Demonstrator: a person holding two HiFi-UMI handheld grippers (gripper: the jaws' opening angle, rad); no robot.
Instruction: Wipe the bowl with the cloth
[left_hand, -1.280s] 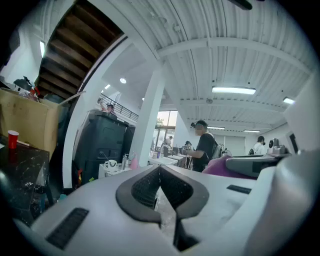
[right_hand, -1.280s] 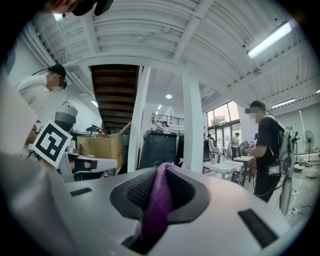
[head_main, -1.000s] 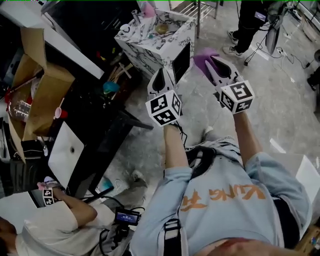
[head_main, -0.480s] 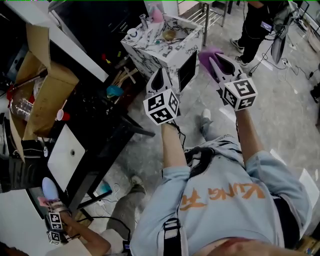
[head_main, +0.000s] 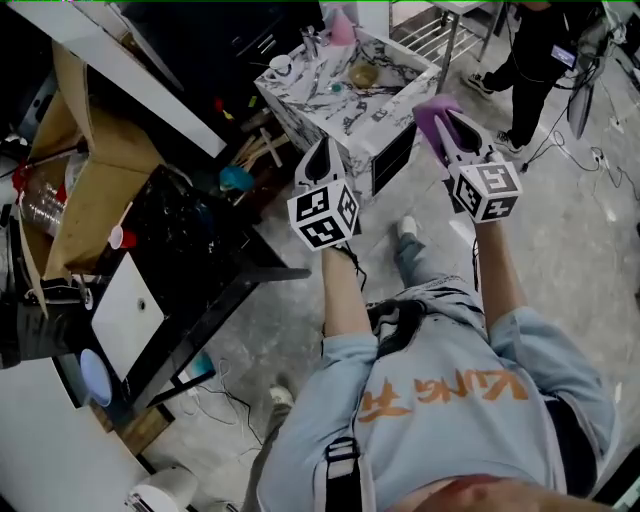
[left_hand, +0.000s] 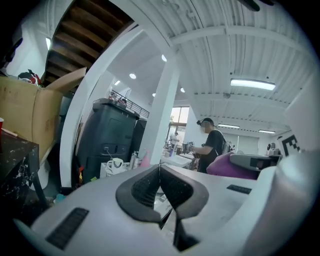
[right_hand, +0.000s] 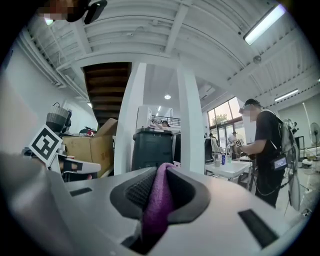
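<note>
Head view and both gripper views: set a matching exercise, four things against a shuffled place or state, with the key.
Things:
1. grey left gripper
2. grey right gripper
3. marble-patterned white table
4. brown cardboard box

Place or state:
A. beyond both grippers' tips, cluttered with small items
B. shut, nothing between its jaws
C. at the head view's left edge
D. shut on a purple cloth

Pairs: 1-B, 2-D, 3-A, 4-C

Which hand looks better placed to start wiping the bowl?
The right. The right gripper is shut on the purple cloth, while the left gripper is shut and empty. Neither is at the bowl on the marbled table yet.
</note>
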